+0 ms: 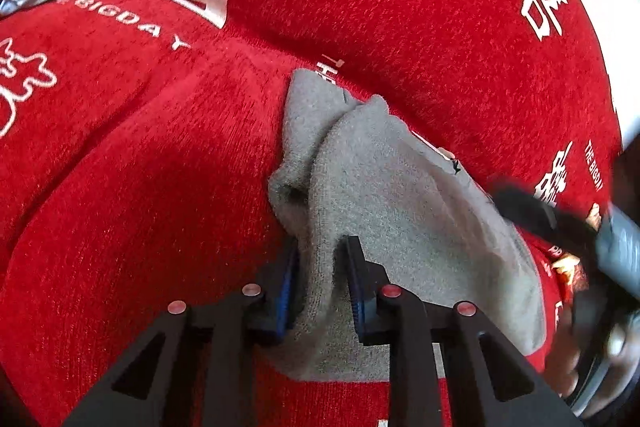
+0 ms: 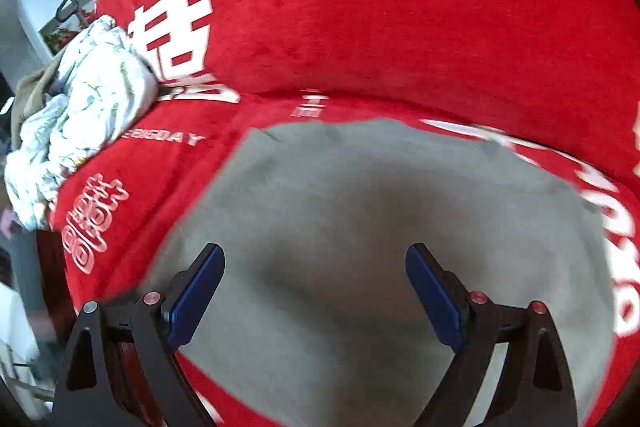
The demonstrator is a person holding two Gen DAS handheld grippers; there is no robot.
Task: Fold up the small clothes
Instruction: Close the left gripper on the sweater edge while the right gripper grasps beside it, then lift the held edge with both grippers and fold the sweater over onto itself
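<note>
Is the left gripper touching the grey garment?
Touching. The left wrist view shows the left gripper pinching a raised fold of the grey garment between its pads.

Blurred right hand-held gripper (image 1: pixel 560 227), edge-cropped.

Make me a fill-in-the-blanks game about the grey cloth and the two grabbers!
1. The left gripper is pinching the ____ cloth.
2. The right gripper has its jaws ____.
3. The cloth lies on a ____ blanket with white writing.

Missing words: grey; open; red
</note>
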